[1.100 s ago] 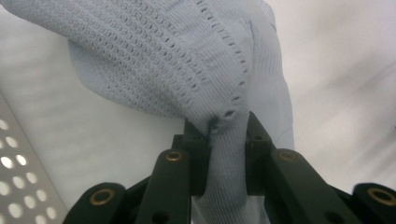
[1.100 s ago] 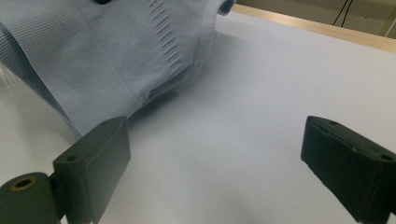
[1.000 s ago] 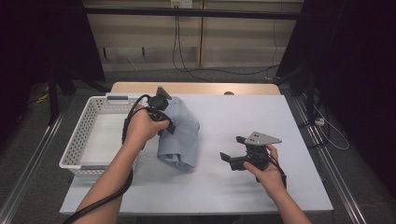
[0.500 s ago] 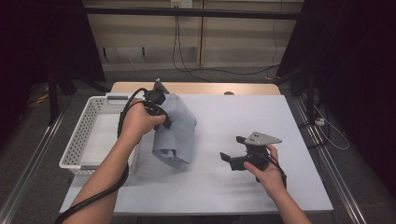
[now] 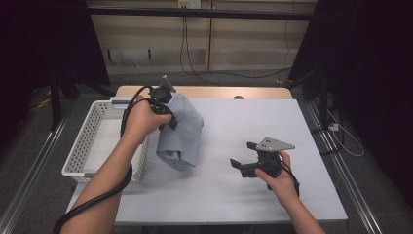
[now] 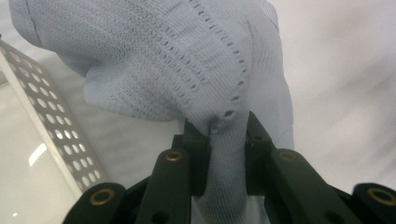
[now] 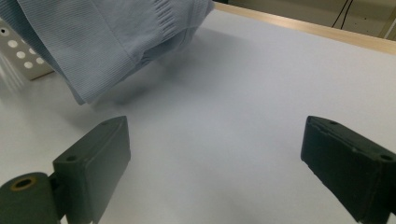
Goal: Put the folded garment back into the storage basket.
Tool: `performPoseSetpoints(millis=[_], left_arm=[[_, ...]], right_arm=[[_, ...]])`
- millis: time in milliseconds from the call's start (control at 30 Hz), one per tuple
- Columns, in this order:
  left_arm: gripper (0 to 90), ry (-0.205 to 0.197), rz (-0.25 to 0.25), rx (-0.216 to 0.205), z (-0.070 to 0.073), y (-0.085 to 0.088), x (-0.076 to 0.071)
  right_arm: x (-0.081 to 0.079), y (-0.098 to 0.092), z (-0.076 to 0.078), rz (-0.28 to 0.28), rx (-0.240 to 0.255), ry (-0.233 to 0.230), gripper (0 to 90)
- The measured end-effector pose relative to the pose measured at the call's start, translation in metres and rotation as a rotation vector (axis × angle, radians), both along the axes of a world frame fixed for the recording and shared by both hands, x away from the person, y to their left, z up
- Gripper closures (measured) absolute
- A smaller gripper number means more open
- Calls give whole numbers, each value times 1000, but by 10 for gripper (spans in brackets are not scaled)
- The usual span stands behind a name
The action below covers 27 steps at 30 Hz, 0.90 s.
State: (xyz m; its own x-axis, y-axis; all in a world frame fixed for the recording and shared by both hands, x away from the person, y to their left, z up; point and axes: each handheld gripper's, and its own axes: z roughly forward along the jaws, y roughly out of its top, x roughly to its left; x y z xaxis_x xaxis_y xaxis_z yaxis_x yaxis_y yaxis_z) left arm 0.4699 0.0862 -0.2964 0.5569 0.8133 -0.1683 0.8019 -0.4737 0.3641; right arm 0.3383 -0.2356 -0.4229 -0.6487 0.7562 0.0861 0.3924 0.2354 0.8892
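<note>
- Pale blue knitted garment (image 5: 181, 130) pinched in the jaws of the left gripper (image 5: 168, 118), a bunched fold of ribbed cloth squeezed between the two black pads, plain in the left gripper view (image 6: 224, 154).
- Hanging from that pinch, upper part lifted clear, lower end apparently draping down to the tabletop (image 5: 253, 195) just beside the white perforated basket (image 5: 85, 151).
- Not yet in the basket: only a flat white layer on its floor, no blue cloth over the rim.
- Right gripper (image 5: 246, 157) held low over the tabletop, well apart from the garment, jaws spread wide with nothing between them; bare white surface between the two pads in the right gripper view (image 7: 215, 154), hem of the cloth hanging farther off at upper left (image 7: 121, 42).
- Judged so far: pick-up done, grip secure on a thick gather of fabric, lift under way.
- Judged as left: raising the trailing end clear of the tabletop, carrying it sideways over the basket wall, lowering it inside, then opening the jaws.
- Possible snag: dangling lower hem catching on the basket rim if carried across too low.
- No part for the right gripper visible at this moment beyond waiting, perhaps to tuck in loose cloth later.
</note>
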Motion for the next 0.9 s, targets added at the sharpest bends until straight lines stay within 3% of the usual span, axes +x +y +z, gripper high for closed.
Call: performPoseSetpoints(millis=[400,900], left_arm=[[767,-20,2,3,18,5,6],[766,-3,-3,34,36,8,14]], right_arm=[[0,0,0,-2,1,1,76],[1,-1,0,-5,3,0,76]])
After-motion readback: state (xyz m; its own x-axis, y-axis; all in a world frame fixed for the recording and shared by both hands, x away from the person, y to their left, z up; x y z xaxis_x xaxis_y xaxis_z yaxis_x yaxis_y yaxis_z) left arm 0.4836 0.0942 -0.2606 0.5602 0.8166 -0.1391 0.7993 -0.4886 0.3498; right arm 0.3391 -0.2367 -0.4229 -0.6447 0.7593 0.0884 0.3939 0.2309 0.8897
